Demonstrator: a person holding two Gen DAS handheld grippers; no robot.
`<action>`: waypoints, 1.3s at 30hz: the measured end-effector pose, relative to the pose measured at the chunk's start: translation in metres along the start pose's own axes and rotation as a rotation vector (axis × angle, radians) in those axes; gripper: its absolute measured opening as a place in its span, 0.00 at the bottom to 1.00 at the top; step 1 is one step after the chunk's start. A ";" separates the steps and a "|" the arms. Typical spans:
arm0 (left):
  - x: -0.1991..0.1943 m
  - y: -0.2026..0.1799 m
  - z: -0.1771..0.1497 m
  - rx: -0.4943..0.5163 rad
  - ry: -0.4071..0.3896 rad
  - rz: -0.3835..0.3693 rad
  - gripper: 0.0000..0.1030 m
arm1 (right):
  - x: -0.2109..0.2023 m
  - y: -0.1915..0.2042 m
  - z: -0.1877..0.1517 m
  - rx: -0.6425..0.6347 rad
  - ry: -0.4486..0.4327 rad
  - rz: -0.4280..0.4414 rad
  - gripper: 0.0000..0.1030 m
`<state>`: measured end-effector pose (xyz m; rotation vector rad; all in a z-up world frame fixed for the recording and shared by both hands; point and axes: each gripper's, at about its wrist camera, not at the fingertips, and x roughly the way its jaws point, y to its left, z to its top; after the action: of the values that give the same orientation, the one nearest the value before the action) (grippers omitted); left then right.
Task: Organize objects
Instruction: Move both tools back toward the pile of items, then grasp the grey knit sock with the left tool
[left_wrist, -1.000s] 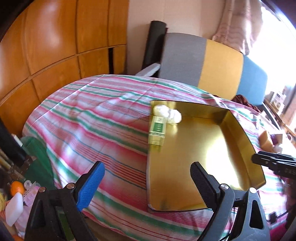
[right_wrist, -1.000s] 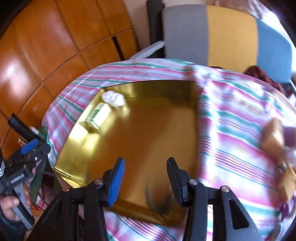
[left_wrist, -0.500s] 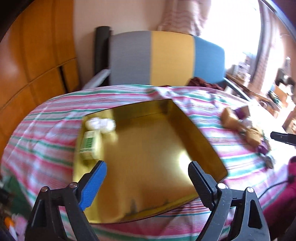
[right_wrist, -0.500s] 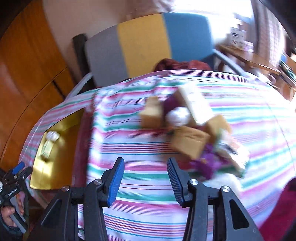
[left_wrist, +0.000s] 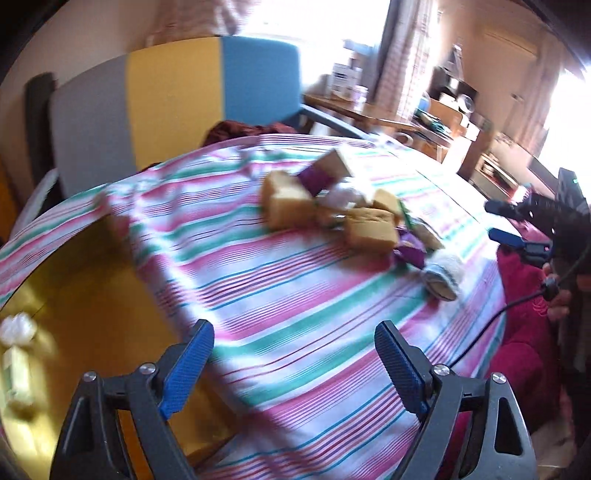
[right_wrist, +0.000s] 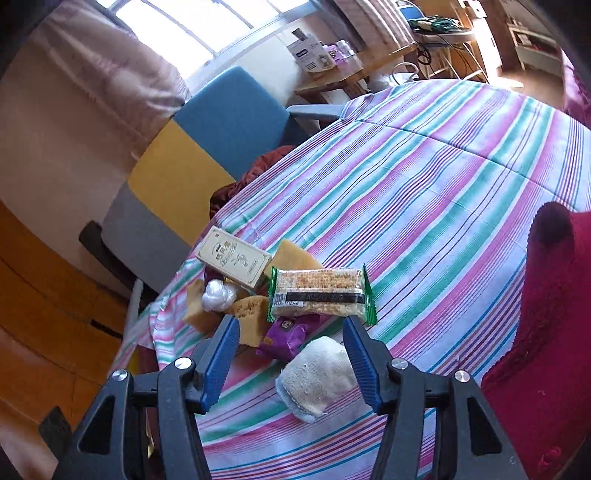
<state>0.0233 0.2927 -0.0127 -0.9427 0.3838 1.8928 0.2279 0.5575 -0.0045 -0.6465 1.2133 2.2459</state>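
A pile of small items lies on the striped cloth (right_wrist: 443, 184): a snack bar in a green wrapper (right_wrist: 319, 293), a cream box (right_wrist: 232, 258), a white wad (right_wrist: 218, 295), yellow sponge blocks (right_wrist: 251, 310), a purple packet (right_wrist: 284, 338) and a pale pad (right_wrist: 317, 373). My right gripper (right_wrist: 291, 347) hovers over the purple packet and the pad, its jaws opening, pads touching nothing. My left gripper (left_wrist: 291, 354) hangs over bare cloth, jaws closing with nothing between them. The gold tray (left_wrist: 85, 295) sits at its left, holding a white wad (left_wrist: 18, 326) and a blurred small box (left_wrist: 16, 369). The pile (left_wrist: 332, 214) lies ahead, the right gripper (left_wrist: 493, 220) beyond it.
A chair with a grey, yellow and blue back (left_wrist: 166, 99) stands behind the table. A dark red cushion (right_wrist: 546, 295) lies at the table's right edge. A wooden desk with boxes and cables (right_wrist: 369, 70) stands further back by the window.
Both views swung from the gold tray to the pile on the right. The right gripper closed in on the pile and its jaws widened. The left jaws narrowed a little.
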 end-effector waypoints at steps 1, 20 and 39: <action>0.008 -0.009 0.004 0.018 0.005 -0.022 0.78 | 0.000 -0.005 0.001 0.025 -0.006 0.013 0.60; 0.125 -0.180 0.056 0.395 0.111 -0.297 0.62 | -0.006 -0.022 0.003 0.105 -0.046 0.141 0.63; 0.067 -0.060 -0.013 0.069 0.010 -0.086 0.53 | 0.003 -0.017 0.001 0.073 0.028 0.096 0.63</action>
<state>0.0643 0.3564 -0.0636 -0.9087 0.4056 1.7868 0.2364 0.5676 -0.0163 -0.6057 1.3601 2.2655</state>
